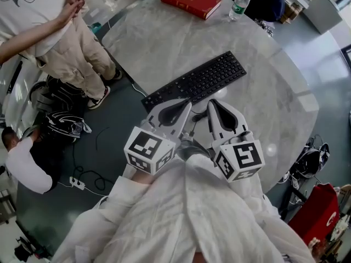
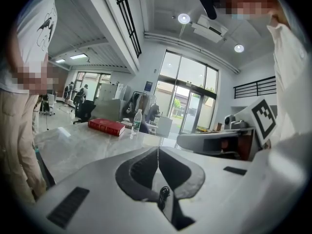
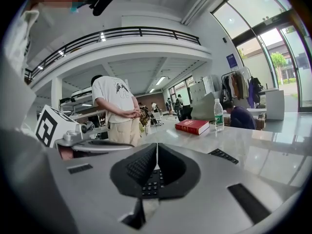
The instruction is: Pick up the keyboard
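The black keyboard (image 1: pixel 194 82) lies slantwise on the round marble table (image 1: pixel 274 86). Both grippers hover side by side at its near long edge, each with its jaws closed and nothing between them. My left gripper (image 1: pixel 188 104) points at the keyboard's near edge, and my right gripper (image 1: pixel 210 102) is just to its right. In the right gripper view the shut tips (image 3: pixel 156 144) sit over the keys (image 3: pixel 153 182), and the keyboard's end (image 3: pixel 223 155) shows to the right. In the left gripper view the closed tips (image 2: pixel 157 147) face across the table, with a dark cable (image 2: pixel 163 194) below them.
A red book (image 1: pixel 191 0) and a water bottle (image 1: pixel 239 4) rest at the table's far side. A person (image 1: pixel 66 43) stands off the table's left edge, and another person (image 1: pixel 24 163) crouches by bags and cables on the floor. A red bag (image 1: pixel 315 215) is at lower right.
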The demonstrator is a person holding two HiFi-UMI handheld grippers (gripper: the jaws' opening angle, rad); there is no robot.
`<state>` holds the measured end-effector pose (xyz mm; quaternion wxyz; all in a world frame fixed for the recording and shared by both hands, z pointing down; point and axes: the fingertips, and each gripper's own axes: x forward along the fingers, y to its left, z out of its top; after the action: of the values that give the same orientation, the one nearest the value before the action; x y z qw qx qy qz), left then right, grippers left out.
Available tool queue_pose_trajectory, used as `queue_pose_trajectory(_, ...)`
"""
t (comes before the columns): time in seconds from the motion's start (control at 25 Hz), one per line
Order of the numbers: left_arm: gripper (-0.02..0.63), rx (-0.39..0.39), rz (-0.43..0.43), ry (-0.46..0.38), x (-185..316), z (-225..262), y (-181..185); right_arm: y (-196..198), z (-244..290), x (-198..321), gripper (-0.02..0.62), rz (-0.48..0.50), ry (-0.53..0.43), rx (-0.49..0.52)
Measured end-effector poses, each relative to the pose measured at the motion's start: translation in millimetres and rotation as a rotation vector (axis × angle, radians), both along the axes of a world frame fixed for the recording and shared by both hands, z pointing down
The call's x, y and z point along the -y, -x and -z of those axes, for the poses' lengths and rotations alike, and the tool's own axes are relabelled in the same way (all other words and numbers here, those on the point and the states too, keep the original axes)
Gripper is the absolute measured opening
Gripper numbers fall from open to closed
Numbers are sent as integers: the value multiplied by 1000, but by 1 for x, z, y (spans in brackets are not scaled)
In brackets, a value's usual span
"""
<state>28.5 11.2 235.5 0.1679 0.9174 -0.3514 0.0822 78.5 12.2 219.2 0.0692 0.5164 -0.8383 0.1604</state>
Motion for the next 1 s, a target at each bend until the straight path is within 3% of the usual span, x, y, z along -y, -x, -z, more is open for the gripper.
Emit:
queue_pose_trajectory(0.72,14,-67,-50,22,10,2,19,29,2,12,31,4,17,-13)
queue_pose_trajectory(1.0,14,-15,-80,48,0,-14,24,40,-14,4,31,26,59,-18)
